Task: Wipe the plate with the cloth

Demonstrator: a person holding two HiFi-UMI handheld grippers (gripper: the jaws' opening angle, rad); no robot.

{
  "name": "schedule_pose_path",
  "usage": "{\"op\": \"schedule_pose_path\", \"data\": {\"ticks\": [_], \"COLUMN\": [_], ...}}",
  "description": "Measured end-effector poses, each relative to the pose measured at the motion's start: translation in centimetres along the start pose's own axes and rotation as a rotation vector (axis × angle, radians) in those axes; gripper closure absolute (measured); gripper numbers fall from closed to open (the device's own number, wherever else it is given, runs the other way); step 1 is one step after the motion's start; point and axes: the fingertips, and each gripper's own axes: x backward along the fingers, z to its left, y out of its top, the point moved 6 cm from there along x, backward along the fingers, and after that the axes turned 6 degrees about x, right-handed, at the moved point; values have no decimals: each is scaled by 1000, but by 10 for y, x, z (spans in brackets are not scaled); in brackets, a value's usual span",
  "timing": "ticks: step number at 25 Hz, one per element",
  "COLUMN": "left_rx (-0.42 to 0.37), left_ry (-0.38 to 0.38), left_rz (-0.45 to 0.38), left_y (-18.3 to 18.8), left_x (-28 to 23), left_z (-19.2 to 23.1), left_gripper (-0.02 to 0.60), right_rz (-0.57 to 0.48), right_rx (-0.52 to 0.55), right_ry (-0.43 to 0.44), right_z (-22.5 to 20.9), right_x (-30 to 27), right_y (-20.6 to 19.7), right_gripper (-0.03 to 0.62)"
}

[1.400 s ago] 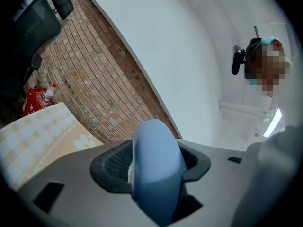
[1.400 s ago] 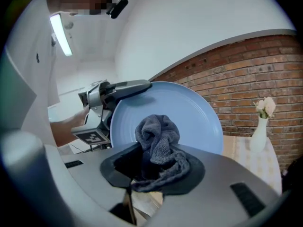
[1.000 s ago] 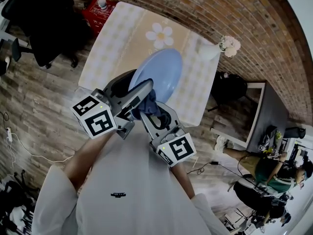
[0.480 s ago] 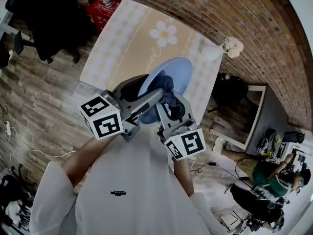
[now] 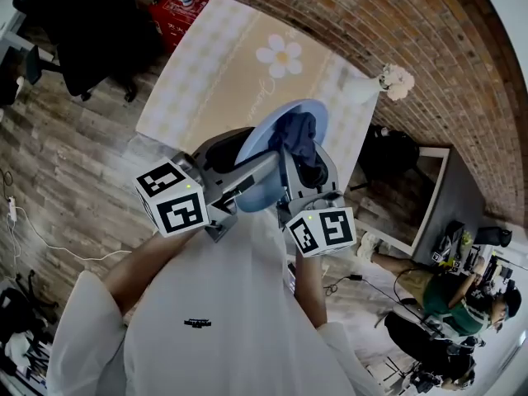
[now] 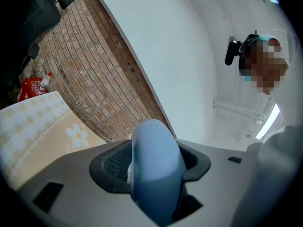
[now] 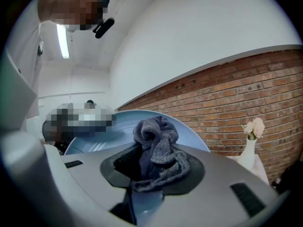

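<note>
A light blue plate (image 5: 266, 130) is held up above the table, tilted on edge. My left gripper (image 5: 257, 172) is shut on its near rim; in the left gripper view the plate (image 6: 155, 167) stands edge-on between the jaws. My right gripper (image 5: 307, 157) is shut on a bunched dark blue-grey cloth (image 5: 301, 137) that rests against the plate's face. In the right gripper view the cloth (image 7: 156, 145) bulges out of the jaws, with the plate (image 7: 118, 131) behind it.
Below lies a table (image 5: 214, 73) with a beige checked cover and a daisy print (image 5: 280, 54). A white vase of flowers (image 5: 375, 85) stands at its right edge. A red case with a bottle (image 5: 177, 2) and a dark chair (image 5: 74, 15) sit at the left. A brick wall (image 5: 363, 23) runs behind.
The right gripper has carried the cloth up across the plate's face, from its lower part toward the upper right. The plate and left gripper have shifted slightly right.
</note>
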Motion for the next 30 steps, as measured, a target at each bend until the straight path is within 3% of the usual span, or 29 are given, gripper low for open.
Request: {"op": "schedule_pose_path", "data": {"ticks": [11,23,30], "left_rx": [3,18,-17], "left_ry": [-2,11,6], "left_rz": [-18,-56,-57], "left_y": [7,28,18], "left_x": [6,10,9], "left_z": [1,15,-3], "left_gripper": [337,335,335], "right_rz": [86,165,156], "right_rx": [-3,-8,-19], "right_ry": [-75,-59,-9], "right_z": [-16,-5,18], "right_x": [2,-7,17], "right_y": [-27,-44,-36], "right_gripper": [441,441,441]}}
